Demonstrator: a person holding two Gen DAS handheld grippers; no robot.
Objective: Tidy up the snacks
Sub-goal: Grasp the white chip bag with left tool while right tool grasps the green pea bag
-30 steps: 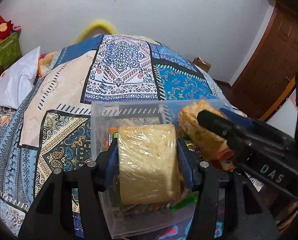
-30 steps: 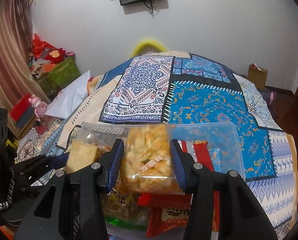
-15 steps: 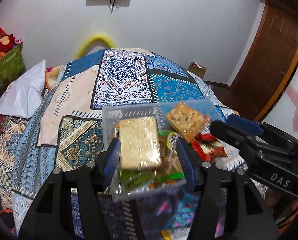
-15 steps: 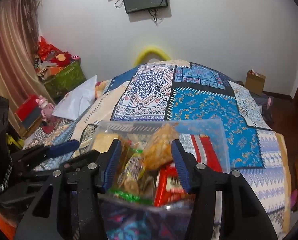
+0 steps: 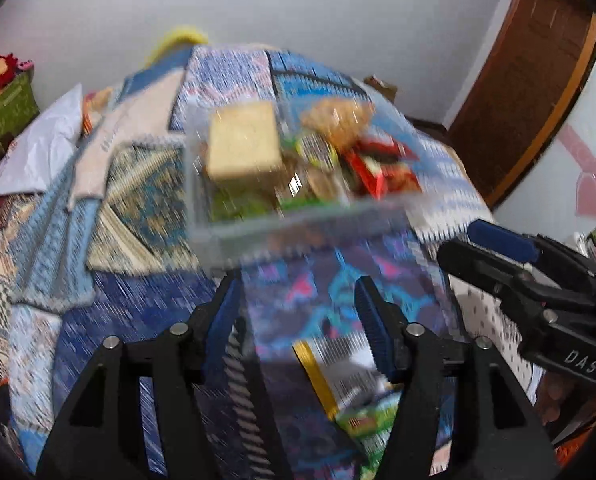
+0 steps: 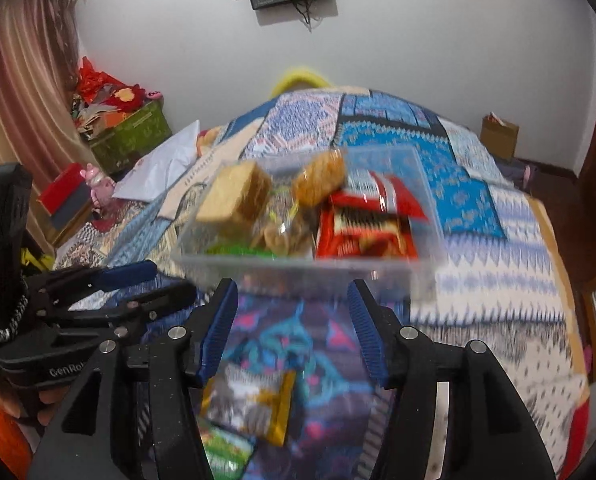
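Note:
A clear plastic box (image 5: 298, 226) (image 6: 306, 270) sits on the patterned bedspread and holds several snack packs. A pale bread-like pack (image 5: 244, 146) (image 6: 234, 200) lies at its left, a golden cracker pack (image 5: 338, 118) (image 6: 320, 178) in the middle, red packs (image 5: 382, 168) (image 6: 372, 224) at its right. My left gripper (image 5: 298, 316) is open and empty, below the box. My right gripper (image 6: 294, 320) is open and empty, also below the box. Loose packs lie near me: a grey-yellow one (image 6: 250, 404) (image 5: 338, 364) and a green one (image 6: 222, 452) (image 5: 370, 420). Both views are motion-blurred.
A white pillow (image 6: 162, 164) (image 5: 42, 152) lies at the bed's left. A green box with red items (image 6: 130, 132) stands by the curtain. A brown door (image 5: 526, 80) is at the right, a small cardboard bag (image 6: 498, 136) by the far wall.
Both grippers let go of their packs into the box and have pulled back toward me and up. The box now sits farther off; loose packs have come into view.

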